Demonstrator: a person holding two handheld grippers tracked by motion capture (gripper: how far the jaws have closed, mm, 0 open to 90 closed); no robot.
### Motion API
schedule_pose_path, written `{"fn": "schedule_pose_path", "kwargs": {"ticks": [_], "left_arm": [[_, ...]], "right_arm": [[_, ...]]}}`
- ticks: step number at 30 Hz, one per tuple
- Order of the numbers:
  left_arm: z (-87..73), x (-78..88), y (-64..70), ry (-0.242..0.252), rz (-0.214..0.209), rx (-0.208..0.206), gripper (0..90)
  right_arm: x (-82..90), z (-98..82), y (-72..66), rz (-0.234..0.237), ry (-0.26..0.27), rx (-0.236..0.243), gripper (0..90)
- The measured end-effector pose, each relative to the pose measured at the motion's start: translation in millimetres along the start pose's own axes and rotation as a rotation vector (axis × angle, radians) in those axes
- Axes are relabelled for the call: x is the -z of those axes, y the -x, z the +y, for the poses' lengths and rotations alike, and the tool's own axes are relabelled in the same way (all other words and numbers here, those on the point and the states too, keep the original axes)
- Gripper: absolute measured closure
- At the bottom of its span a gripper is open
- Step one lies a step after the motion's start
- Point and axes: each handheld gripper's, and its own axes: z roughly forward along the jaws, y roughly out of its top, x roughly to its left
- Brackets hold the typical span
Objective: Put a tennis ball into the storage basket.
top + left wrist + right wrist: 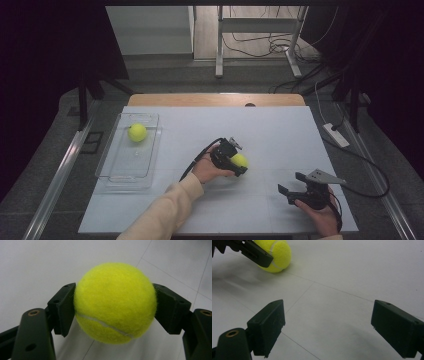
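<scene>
A yellow tennis ball [240, 160] lies on the white table near its middle, and my left gripper [237, 159] is shut on it from the left. In the left gripper view the two black pads [63, 308] press on opposite sides of the ball [115, 302], which rests on the table surface. My right gripper [290, 182] stands open near the front right of the table, pointing left, with nothing between its jaws [327, 325]. The right gripper view has the held ball [279, 255] at its top left, partly hidden by a jaw of the left gripper.
A clear plastic tray [127, 167] sits at the table's left side with a second tennis ball [137, 132] in its far end. A wooden strip [215, 99] borders the table's far edge. Cables and a stand's legs lie on the floor beyond.
</scene>
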Motion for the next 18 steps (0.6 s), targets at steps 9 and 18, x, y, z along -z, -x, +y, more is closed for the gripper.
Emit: {"fn": "schedule_pose_path", "kwargs": {"ticks": [9, 18], "left_arm": [[-1.0, 5.9, -1.3, 0.014, -0.007, -0.014, 27.1], [-2.3, 19.2, 0.8, 0.054, -0.006, -0.023, 27.1]], "right_arm": [[0.2, 0.0, 0.3, -0.002, 0.0, -0.001, 11.7], [0.2, -0.1, 0.5, -0.003, 0.001, 0.0, 11.7]]}}
